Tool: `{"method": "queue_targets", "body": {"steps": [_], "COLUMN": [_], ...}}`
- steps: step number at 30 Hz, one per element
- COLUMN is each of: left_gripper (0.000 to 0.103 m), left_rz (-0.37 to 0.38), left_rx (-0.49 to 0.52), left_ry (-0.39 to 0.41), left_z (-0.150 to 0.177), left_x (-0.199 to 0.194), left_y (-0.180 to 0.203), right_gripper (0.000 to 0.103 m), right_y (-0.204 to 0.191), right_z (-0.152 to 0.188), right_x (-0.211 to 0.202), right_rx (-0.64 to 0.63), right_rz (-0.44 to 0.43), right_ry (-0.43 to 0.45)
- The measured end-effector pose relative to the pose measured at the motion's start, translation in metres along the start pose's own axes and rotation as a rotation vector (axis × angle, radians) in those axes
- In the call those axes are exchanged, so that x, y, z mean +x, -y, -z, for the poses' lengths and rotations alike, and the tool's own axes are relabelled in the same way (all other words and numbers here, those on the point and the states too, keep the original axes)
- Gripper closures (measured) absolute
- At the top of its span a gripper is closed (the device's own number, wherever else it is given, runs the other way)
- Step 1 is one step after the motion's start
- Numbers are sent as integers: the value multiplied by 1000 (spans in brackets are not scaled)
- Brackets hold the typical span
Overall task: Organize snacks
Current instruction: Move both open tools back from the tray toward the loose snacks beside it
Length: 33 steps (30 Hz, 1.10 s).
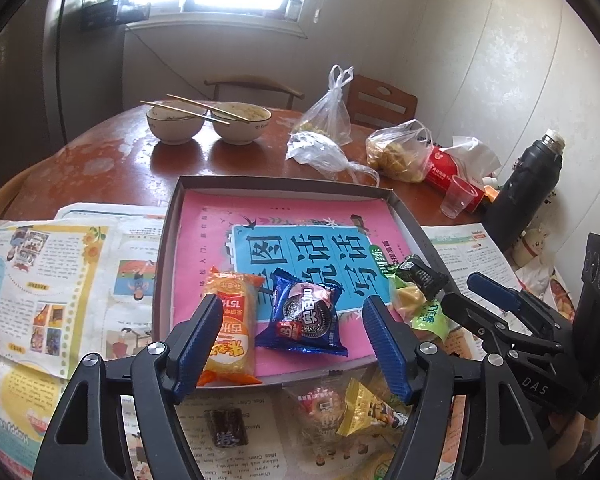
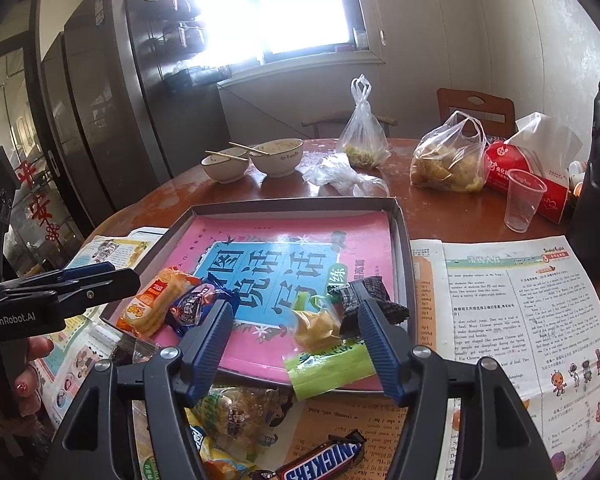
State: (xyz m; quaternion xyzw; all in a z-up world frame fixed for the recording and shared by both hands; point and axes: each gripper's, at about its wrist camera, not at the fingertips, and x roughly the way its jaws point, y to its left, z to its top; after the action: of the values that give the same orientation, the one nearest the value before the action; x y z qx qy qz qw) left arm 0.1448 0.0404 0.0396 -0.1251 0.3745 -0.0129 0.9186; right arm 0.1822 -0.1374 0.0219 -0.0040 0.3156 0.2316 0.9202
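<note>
Crinkly foil and plastic: the blue cookie pack [image 1: 302,312], orange cracker pack [image 1: 231,320] and green pack [image 2: 327,364] lie in the shallow tray [image 1: 410,224], light, slippery, crushable; best pinched at sealed edges. Left fingers [image 1: 292,344] and right fingers [image 2: 294,344] stand part open, holding nothing. More snacks wait on newspaper [image 2: 520,304] over the worn wooden counter [image 1: 112,160].

The right hand-held gripper [image 2: 292,320] hangs open over the tray's [image 2: 404,240] near edge, above a green-wrapped snack [image 2: 328,364]; a Snickers bar [image 2: 320,460] lies nearer.
</note>
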Motion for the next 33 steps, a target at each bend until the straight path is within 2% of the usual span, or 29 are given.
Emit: {"method": "queue_targets", "body": {"steps": [33], "left_gripper": [29], "left_rz": [-19], "left_rx": [36], "left_ry": [19], "left_z": [20], "left_x": [-38], "left_y": [2], "right_gripper": [32], "right_y": [-20], "right_z": [-4], "right_x": [-37], "right_rx": [-21], "right_rz": [-17], "right_ry": [59]}}
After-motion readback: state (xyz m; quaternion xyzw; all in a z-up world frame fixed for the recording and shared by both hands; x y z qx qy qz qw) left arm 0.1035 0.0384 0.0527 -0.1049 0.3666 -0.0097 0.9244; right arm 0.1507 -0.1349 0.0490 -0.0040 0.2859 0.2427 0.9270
